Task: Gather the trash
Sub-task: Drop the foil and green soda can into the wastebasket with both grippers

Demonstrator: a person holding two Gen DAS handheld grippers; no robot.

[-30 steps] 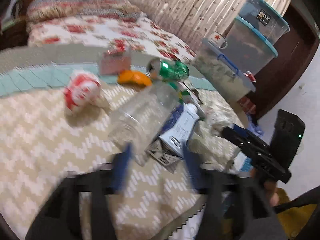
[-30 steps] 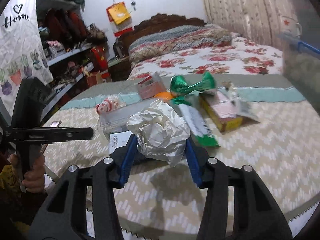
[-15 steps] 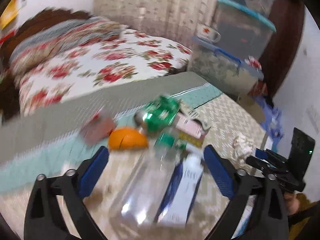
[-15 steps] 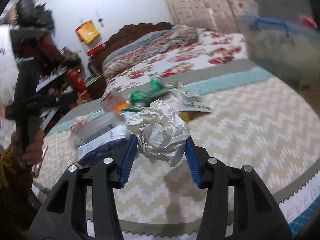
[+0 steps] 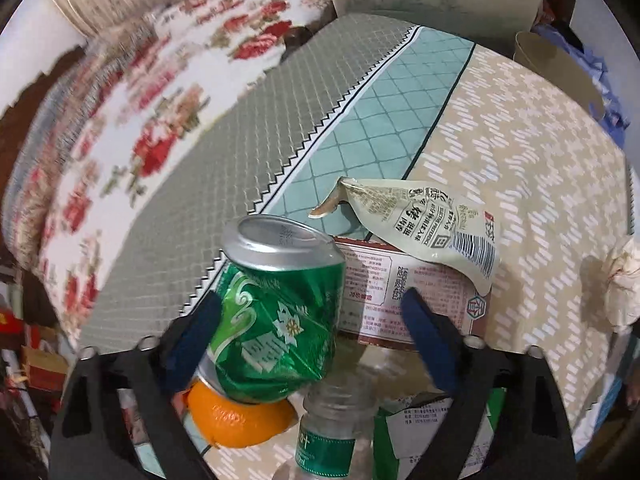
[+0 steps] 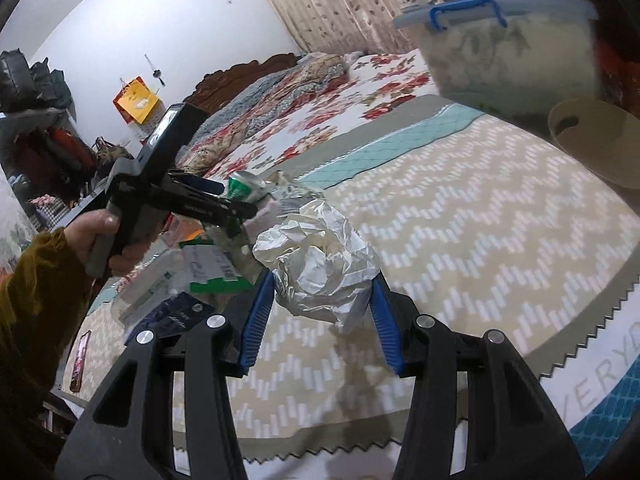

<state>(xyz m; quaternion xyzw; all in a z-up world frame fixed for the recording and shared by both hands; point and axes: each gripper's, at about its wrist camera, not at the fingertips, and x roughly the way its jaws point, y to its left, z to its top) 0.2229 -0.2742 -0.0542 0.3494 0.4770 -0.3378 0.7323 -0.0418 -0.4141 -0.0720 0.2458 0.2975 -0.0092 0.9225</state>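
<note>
Left hand-held gripper (image 5: 308, 328) wide around green can (image 5: 276, 320)

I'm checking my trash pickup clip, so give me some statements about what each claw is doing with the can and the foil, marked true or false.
1. The right claw grips a crumpled foil ball. True.
2. The left claw is clamped shut on a plastic bottle. False: it is open around the green can; the bottle lies below it.
3. The green can is dented. True.
4. The can stands alone on bare blanket. False: it rests against an orange peel and a pink box.
</note>
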